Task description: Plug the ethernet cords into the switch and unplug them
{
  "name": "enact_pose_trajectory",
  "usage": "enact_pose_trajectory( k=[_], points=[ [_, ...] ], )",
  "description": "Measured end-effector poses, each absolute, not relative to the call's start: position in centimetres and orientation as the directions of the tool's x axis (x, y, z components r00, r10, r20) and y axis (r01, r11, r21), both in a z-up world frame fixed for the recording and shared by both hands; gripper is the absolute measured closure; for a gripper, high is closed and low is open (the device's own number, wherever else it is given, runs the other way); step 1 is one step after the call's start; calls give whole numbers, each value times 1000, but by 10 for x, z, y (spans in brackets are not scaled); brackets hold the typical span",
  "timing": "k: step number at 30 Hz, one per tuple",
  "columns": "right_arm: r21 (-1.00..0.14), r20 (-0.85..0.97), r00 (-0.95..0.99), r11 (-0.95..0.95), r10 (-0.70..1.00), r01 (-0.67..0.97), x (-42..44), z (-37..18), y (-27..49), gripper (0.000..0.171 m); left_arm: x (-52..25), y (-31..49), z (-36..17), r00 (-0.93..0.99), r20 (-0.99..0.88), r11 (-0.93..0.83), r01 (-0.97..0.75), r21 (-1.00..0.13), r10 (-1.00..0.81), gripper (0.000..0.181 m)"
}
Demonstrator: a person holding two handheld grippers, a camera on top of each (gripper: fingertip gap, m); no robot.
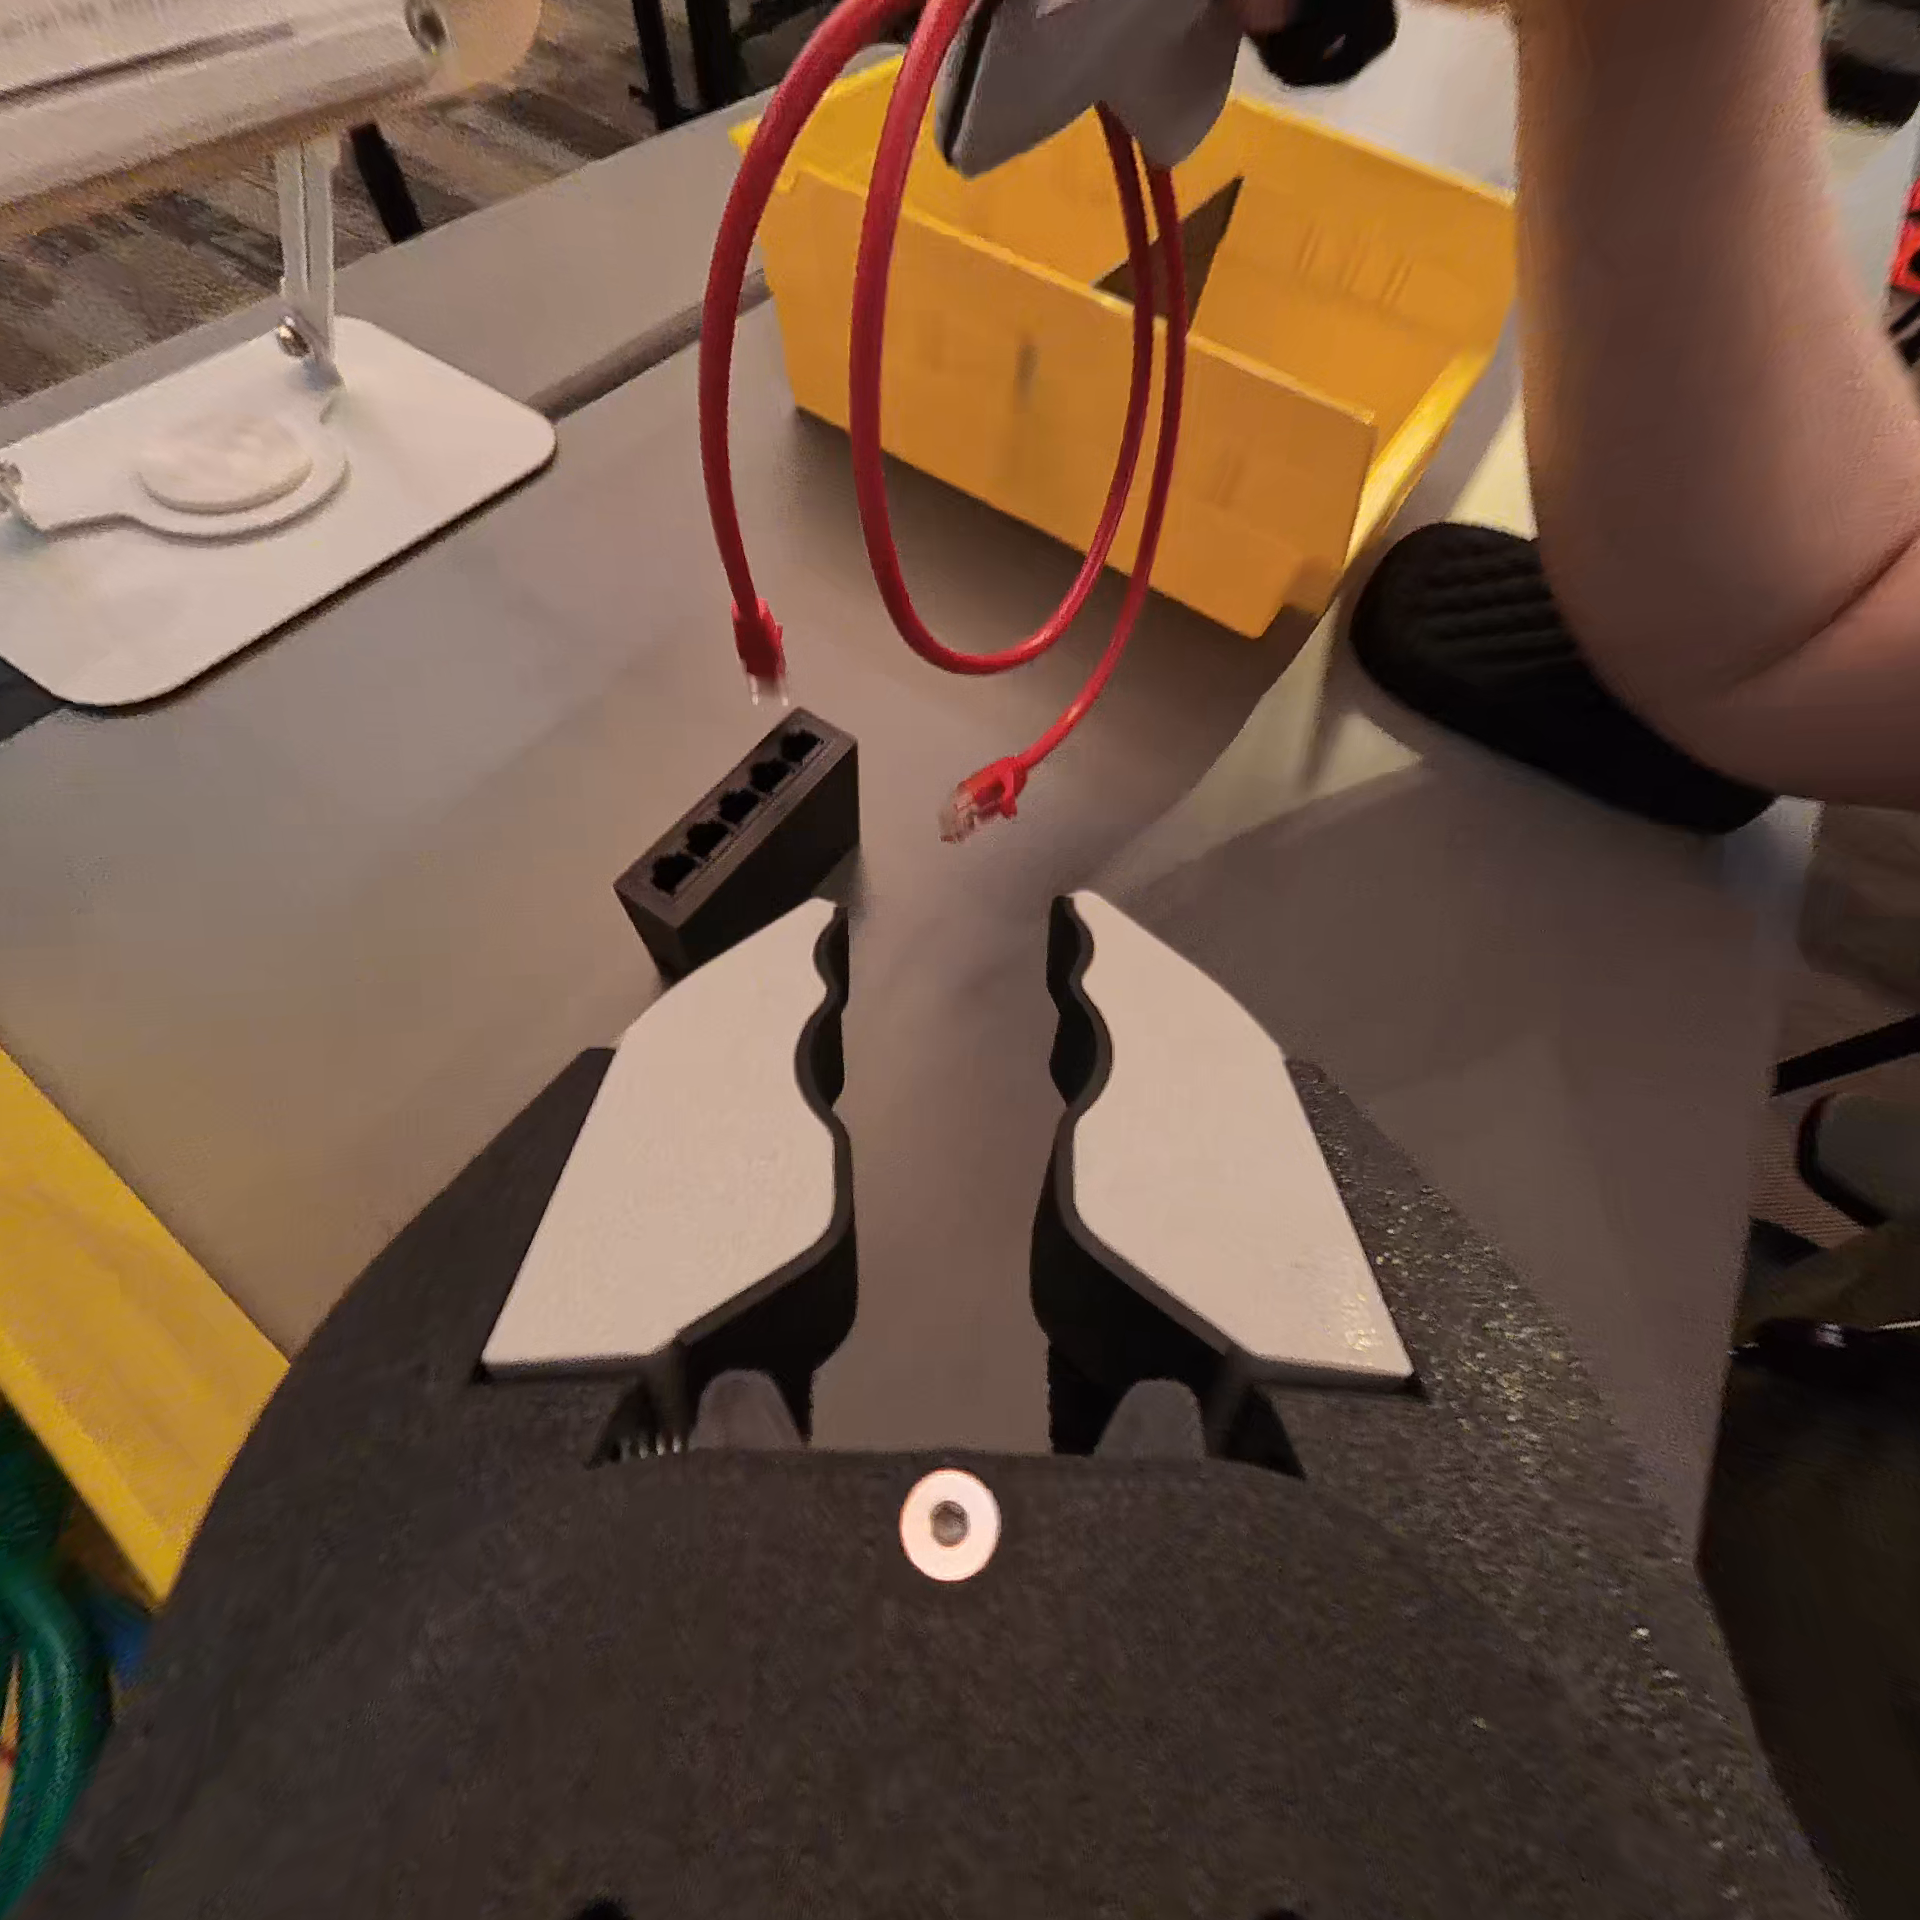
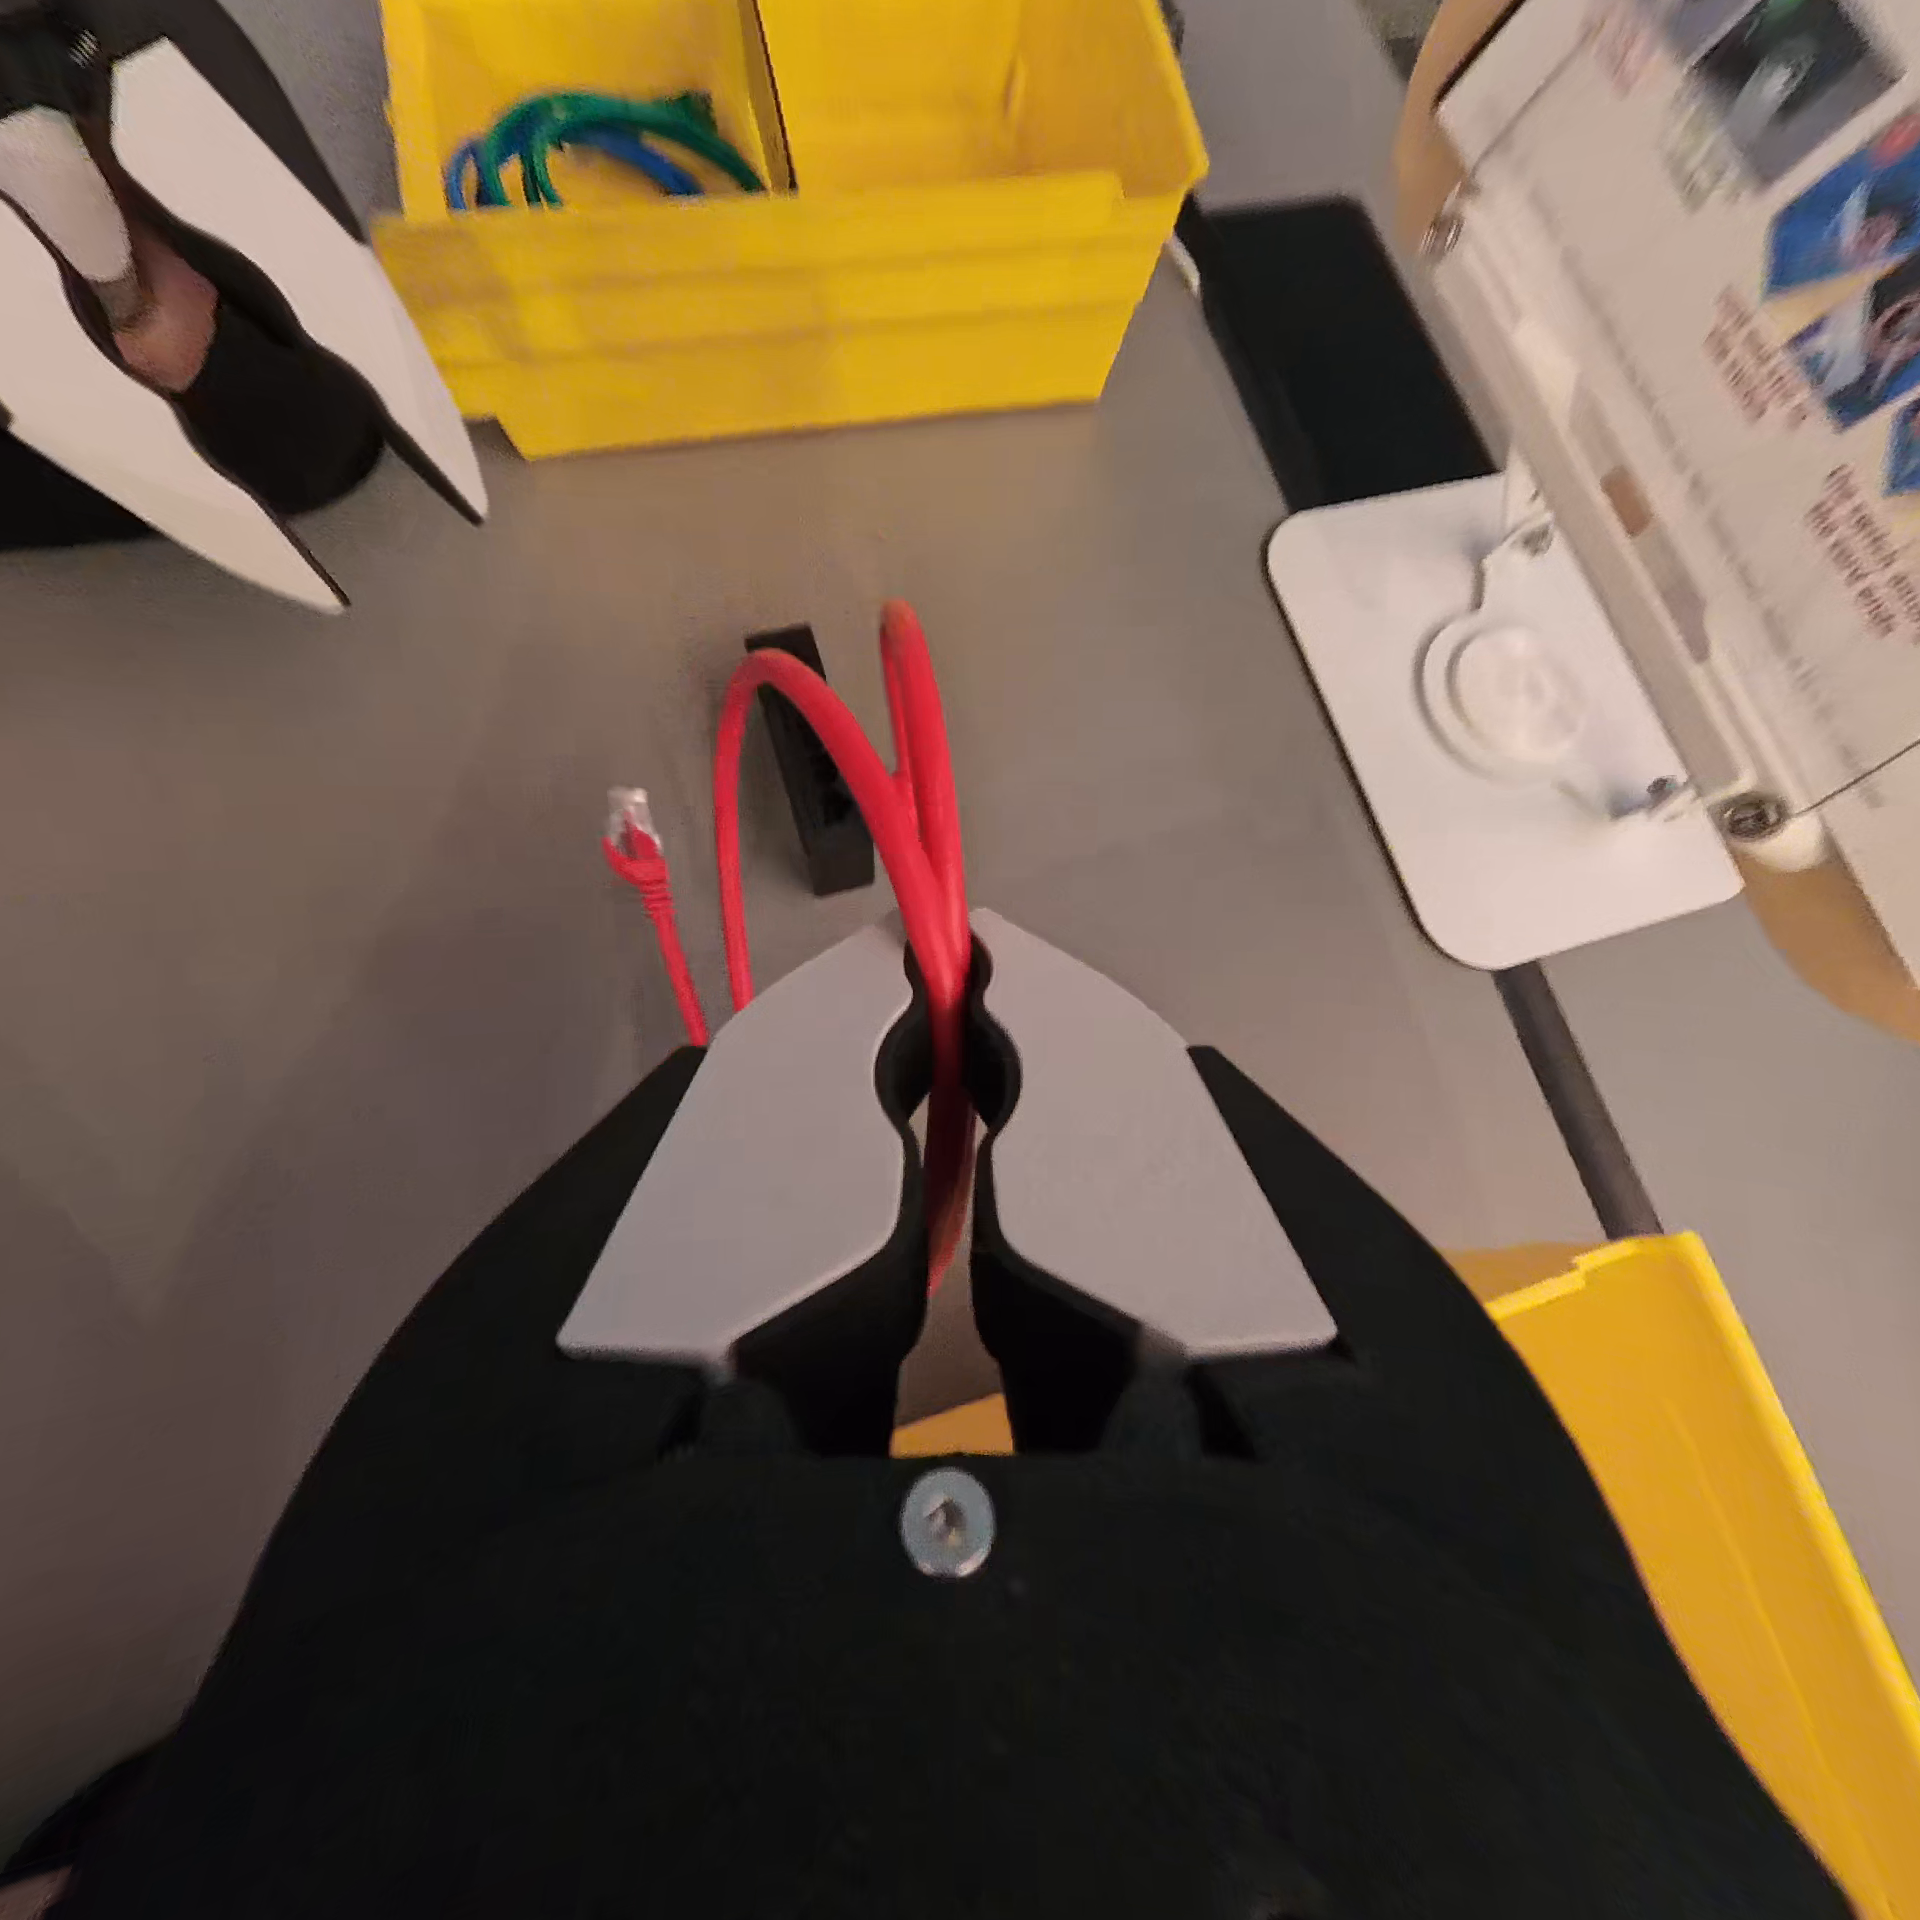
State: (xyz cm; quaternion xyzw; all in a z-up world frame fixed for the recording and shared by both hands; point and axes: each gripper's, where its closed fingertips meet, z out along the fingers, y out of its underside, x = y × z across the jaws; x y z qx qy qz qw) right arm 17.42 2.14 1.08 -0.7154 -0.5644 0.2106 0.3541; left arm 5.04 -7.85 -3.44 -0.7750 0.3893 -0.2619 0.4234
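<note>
Two loops of a red ethernet cord (image 1: 883, 416) hang in the left wrist view from the right gripper (image 1: 1081, 94), which enters at the top edge with a person's forearm (image 1: 1704, 416) beside it. Both plugs dangle free above the grey table (image 1: 416, 748): one plug (image 1: 756, 644) hangs just over the far end of the black switch (image 1: 748, 842), the other plug (image 1: 977, 795) hangs to the right of the switch. The switch lies on the table with its row of ports facing up and to the left, all of them bare. The left gripper (image 1: 948, 935) hovers just short of the switch, its fingers (image 1: 727, 1122) spread apart with nothing between them. A yellow bin (image 1: 1091, 416) stands toward the far right edge of the table, and a white stand base (image 1: 260, 499) sits near the far left edge.

In the right wrist view, the right gripper (image 2: 940, 956) looks down at the table, its fingers (image 2: 790, 1143) pinching the bunched strands of the red ethernet cord (image 2: 925, 790). The cord rises out in front of the fingertips and partly hides the switch (image 2: 821, 831) below. One clear-tipped plug (image 2: 630, 821) shows to the left of the switch. The left gripper (image 2: 405, 566) shows in the upper left corner, fingers apart. A second yellow bin (image 2: 790, 312) at the far edge holds green and blue cords (image 2: 603, 156). The white stand base (image 2: 1475, 727) lies on the right, carrying a printed sheet (image 2: 1745, 312).
</note>
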Motion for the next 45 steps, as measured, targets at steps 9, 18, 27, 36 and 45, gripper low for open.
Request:
enact_pose_trajectory(
  k=[9,18,27,36,45],
  points=[
    [-571,96,350,-237,932,786,192,-39,41,169,42,-41,-77,649,-98,-342,-515,-786,-754,126],
    [-505,-29,512,-454,859,733,208,-61,53,167,53,3,-103,414,-357,-183,-828,-530,-837,118],
    [-394,-170,618,-627,768,671,221,-85,56,159,51,15,-135,352,-311,-204,-884,-421,-883,139],
    [-341,-205,636,-663,744,666,212,-96,59,130,42,10,-126,390,-387,-209,-877,-433,-836,153],
    [-671,116,525,-324,843,667,186,-23,81,113,32,-3,-107,421,-428,-204,-861,-467,-800,154]
  ],
)
